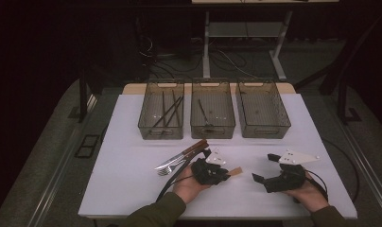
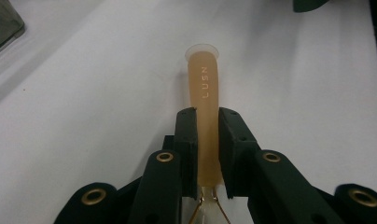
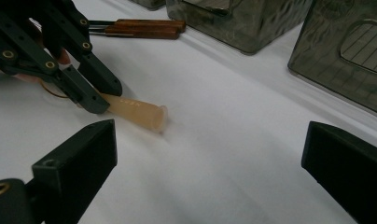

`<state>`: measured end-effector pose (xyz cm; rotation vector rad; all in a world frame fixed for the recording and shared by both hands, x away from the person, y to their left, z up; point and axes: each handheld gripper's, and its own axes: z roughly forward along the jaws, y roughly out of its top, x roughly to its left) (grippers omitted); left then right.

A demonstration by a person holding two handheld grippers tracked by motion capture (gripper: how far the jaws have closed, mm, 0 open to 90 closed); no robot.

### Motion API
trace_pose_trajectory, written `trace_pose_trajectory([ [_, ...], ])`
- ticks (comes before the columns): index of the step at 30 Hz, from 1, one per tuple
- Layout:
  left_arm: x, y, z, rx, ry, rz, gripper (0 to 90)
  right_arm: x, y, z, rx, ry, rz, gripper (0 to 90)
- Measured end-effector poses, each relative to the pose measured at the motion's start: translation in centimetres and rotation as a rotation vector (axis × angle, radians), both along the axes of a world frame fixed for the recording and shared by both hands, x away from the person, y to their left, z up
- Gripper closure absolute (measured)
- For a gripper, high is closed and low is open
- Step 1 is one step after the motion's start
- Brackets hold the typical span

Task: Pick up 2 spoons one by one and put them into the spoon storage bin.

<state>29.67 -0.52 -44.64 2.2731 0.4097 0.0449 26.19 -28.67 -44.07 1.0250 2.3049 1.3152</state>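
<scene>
The jaws of the left gripper (image 2: 207, 116) are closed almost fully upon a pale orange, translucent, rubbery handle (image 2: 204, 88) stamped with the letters LUSN; the pads are pressed against both of its sides. The handle is seen lying low over the white table (image 1: 132, 189), its flared end pointing right, toward the right gripper (image 3: 210, 172). Thin brass-coloured wire (image 2: 207, 205) emerges from its gripped end. The jaws of the right gripper are held wide apart, with nothing between them, near the table's near right edge. Just to the far left of the left gripper, wooden-handled cutlery (image 1: 179, 158) is laid on the table. Farther off, three smoky transparent plastic bins (image 1: 212, 130) are ranged in a row; dark utensils are held in the left and middle ones.
</scene>
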Motion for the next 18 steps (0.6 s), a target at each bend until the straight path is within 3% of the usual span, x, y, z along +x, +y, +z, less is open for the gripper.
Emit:
trace_pose_trajectory([
  [11, 0.2, 1.3, 1.1, -0.043, 0.045, -0.002, 78.0, 0.0, -0.1, 0.1, 0.001, -0.003, -0.003, 3.2],
  [18, 0.4, 2.6, 2.0, -0.075, 0.035, 0.010, 77.8, -0.1, -0.1, 0.1, 0.001, -0.002, -0.001, 3.2],
])
